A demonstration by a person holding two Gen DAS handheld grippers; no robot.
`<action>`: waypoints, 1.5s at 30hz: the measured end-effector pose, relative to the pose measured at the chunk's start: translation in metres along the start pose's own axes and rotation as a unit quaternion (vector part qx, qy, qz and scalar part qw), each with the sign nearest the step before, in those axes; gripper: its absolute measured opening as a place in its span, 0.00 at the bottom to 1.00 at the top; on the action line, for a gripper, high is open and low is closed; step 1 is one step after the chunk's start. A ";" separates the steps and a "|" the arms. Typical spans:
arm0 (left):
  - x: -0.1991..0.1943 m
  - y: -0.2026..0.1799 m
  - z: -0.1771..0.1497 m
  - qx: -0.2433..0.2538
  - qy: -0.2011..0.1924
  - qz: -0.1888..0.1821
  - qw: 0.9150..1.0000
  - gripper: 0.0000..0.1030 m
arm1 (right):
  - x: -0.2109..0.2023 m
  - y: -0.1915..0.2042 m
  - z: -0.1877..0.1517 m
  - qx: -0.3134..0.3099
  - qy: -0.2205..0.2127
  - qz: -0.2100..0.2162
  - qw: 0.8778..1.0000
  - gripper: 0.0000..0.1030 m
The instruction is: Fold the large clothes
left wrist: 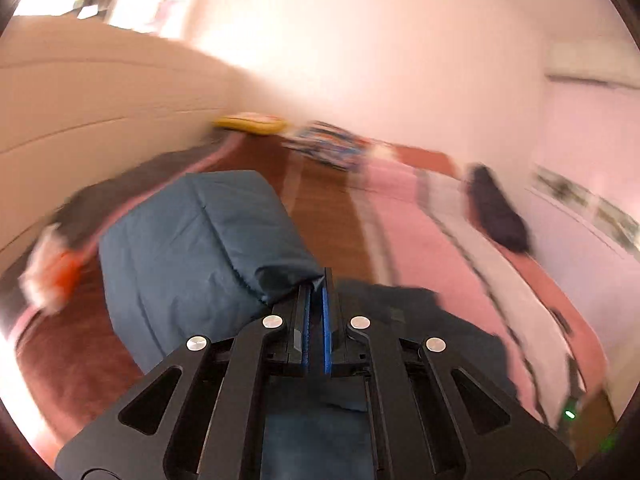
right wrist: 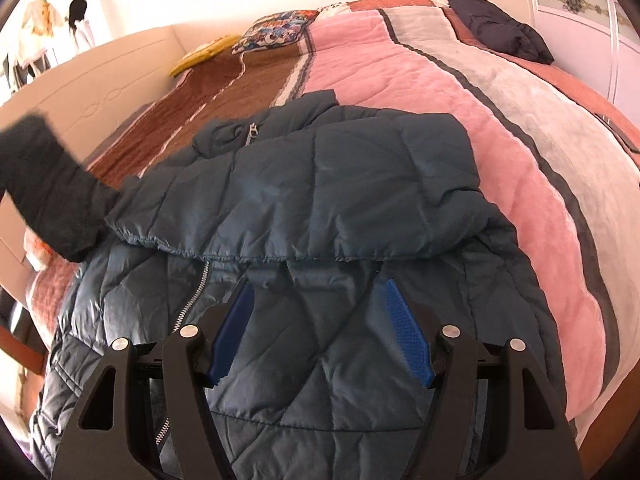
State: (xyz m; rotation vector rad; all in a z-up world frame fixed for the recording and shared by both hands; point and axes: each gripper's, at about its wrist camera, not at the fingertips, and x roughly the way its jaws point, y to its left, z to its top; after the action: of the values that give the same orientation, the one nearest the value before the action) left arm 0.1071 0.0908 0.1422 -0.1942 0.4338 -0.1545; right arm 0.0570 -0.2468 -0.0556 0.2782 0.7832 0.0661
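A teal quilted jacket [right wrist: 320, 184] lies on the bed, its upper part folded over the zipped front. My right gripper [right wrist: 318, 285] hovers low over the jacket's front. Its blue pads [right wrist: 404, 332] stand wide apart and open, with nothing pinched between them. In the blurred left wrist view my left gripper [left wrist: 318, 284] is shut on an edge of the jacket [left wrist: 192, 248], and a fold of it hangs from the jaws above the bed. A person's dark sleeve [right wrist: 48, 188] reaches in over the jacket's left side.
The bed has a pink, white and brown striped blanket [right wrist: 420, 92]. At its far end lie a patterned pillow [right wrist: 276, 32], a yellow cushion [right wrist: 200, 54] and a dark bundled garment [right wrist: 496, 28]. A beige panel [right wrist: 100, 80] borders the left side, a wardrobe [right wrist: 576, 4] the right.
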 end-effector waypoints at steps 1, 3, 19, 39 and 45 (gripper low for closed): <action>0.005 -0.013 -0.003 0.007 0.010 -0.020 1.000 0.04 | 0.000 -0.002 0.000 0.004 -0.001 0.002 1.000 0.65; 0.026 -0.049 -0.016 0.029 0.044 -0.064 0.997 0.04 | -0.001 -0.008 -0.002 0.017 -0.002 0.004 1.000 0.65; 0.113 -0.112 -0.159 0.094 0.279 -0.103 0.950 0.52 | 0.015 -0.039 -0.007 0.092 0.036 0.031 0.995 0.65; 0.001 0.014 -0.170 -0.035 0.204 -0.010 0.978 0.55 | -0.006 0.175 0.004 -0.262 -0.013 0.087 0.961 0.80; -0.015 0.043 -0.174 -0.066 0.190 -0.021 0.979 0.55 | 0.030 0.242 -0.004 -0.377 -0.020 0.057 0.924 0.81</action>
State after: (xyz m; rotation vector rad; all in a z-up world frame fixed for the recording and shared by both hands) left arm 0.0237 0.1081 -0.0160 -0.3058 0.8231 -0.2056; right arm 0.0862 -0.0083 -0.0134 -0.4085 0.6474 0.4600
